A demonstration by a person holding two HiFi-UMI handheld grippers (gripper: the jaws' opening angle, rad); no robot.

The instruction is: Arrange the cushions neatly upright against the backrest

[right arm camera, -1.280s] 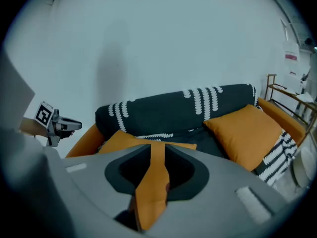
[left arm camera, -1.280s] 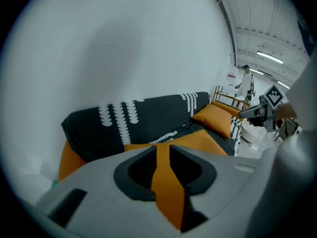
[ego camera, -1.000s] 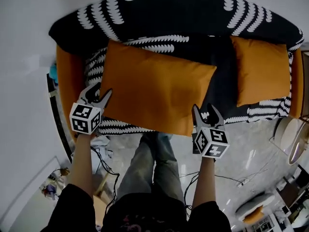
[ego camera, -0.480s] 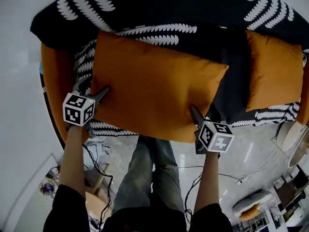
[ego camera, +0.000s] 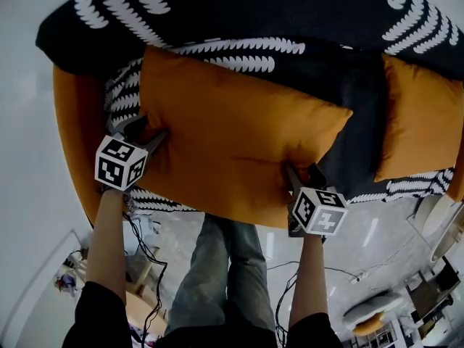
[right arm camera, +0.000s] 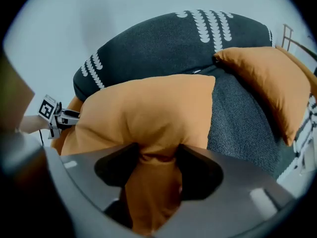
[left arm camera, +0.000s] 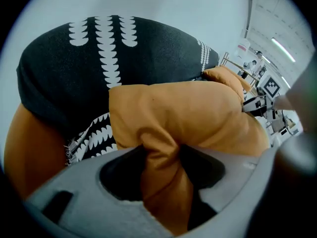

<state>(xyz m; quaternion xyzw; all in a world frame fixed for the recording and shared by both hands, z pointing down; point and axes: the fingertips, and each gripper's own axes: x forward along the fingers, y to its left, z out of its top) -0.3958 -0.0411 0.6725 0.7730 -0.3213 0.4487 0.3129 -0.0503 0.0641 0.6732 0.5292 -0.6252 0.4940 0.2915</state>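
Closing on cushion [ego camera: 232, 136] edges, left gripper [ego camera: 147, 134], right gripper [ego camera: 300, 174]

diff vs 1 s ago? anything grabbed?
The left hand-held gripper and right hand-held gripper, open beside the large orange cushion a second ago, moved onto it and have just been closing: left pinches its left edge, right its near right corner. The cushion lies where it was; the smaller cushion stays at the right.

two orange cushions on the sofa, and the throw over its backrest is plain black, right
No: the throw is black with rows of white crescent marks, as the head view shows. The left orange cushion and right orange cushion are on the sofa.
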